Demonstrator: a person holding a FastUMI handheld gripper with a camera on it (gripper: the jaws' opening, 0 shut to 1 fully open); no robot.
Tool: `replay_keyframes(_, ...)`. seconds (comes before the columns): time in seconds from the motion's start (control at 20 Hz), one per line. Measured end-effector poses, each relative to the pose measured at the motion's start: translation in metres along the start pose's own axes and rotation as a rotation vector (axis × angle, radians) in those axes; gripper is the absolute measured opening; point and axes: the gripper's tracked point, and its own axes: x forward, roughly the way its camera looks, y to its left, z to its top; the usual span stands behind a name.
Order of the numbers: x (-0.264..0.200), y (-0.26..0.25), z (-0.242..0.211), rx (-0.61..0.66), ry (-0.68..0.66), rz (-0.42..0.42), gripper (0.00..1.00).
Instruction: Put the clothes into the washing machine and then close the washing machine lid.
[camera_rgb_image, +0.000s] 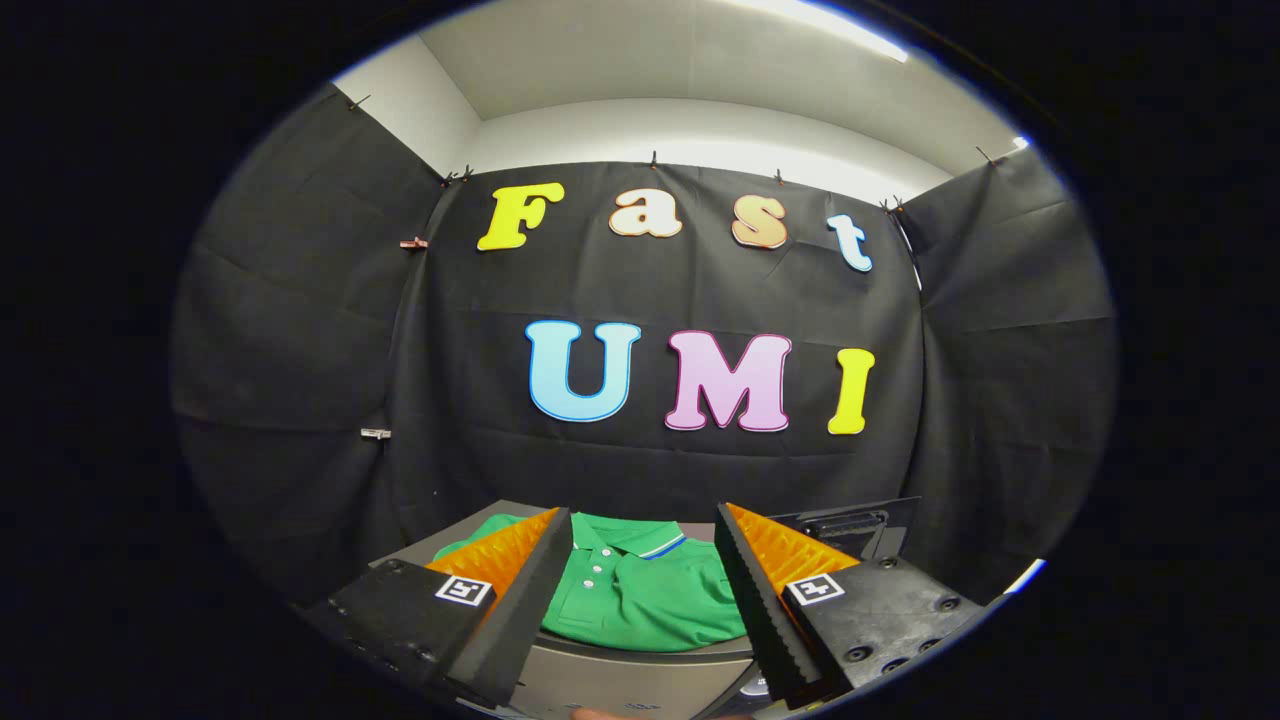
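Observation:
A green polo shirt (640, 590) with a white-and-blue trimmed collar lies folded on top of a grey surface, seemingly the washing machine's top (610, 680). My gripper (640, 545) is open, its two fingers spread wide either side of the shirt's collar, held above and short of it. Nothing sits between the fingers. Just beyond the right finger a dark raised panel (850, 525) stands up, possibly the machine's lid or control part; I cannot tell which.
Black cloth walls close the booth on three sides right behind the machine. A grey table edge (470, 525) shows behind the shirt on the left.

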Motion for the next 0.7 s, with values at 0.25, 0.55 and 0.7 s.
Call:
replay_keyframes(0.25,0.001,0.009,-0.004,0.010,0.012,0.037,0.91)
replay_keyframes(0.55,0.016,0.011,-0.025,0.041,0.107,0.031,0.91)
replay_keyframes(0.7,0.026,0.011,-0.025,0.053,0.130,0.028,0.91)
